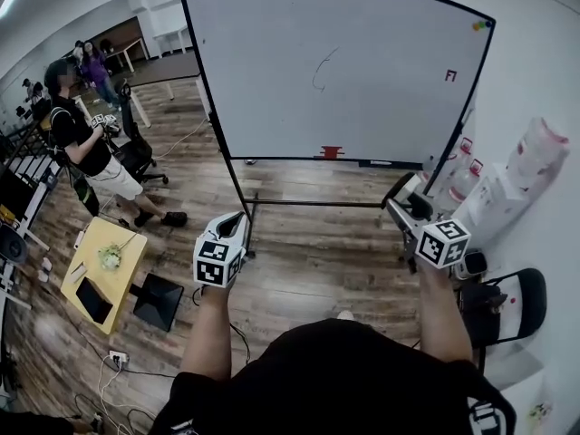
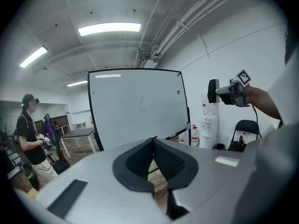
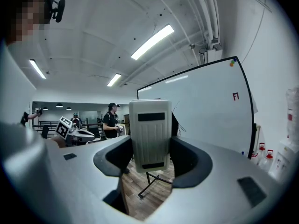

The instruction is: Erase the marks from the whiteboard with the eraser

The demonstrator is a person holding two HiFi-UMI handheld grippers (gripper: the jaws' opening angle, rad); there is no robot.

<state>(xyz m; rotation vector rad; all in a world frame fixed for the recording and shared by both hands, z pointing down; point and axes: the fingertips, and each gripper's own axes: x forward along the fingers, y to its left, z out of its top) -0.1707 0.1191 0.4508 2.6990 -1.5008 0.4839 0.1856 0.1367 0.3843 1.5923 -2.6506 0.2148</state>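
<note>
The whiteboard [image 1: 362, 98] stands ahead on a black stand. It carries a thin black curved mark [image 1: 321, 69] near the middle and a small red mark [image 1: 450, 75] at the right. My right gripper [image 1: 404, 199] is shut on a pale grey ribbed eraser [image 3: 149, 133], held upright between the jaws, well short of the board [image 3: 210, 111]. My left gripper [image 1: 237, 227] is shut with nothing in it; its pads [image 2: 166, 157] meet at the tips. The left gripper view shows the board [image 2: 121, 120], the black mark [image 2: 141, 102] and the right gripper [image 2: 230, 91].
A red object [image 1: 331, 152] lies on the board's ledge. Water bottles [image 1: 462, 178] and a dispenser stand at the right wall, with a black folding chair [image 1: 512, 302] nearer me. At the left are a person in black [image 1: 83, 143], an office chair and a yellow table [image 1: 101, 261].
</note>
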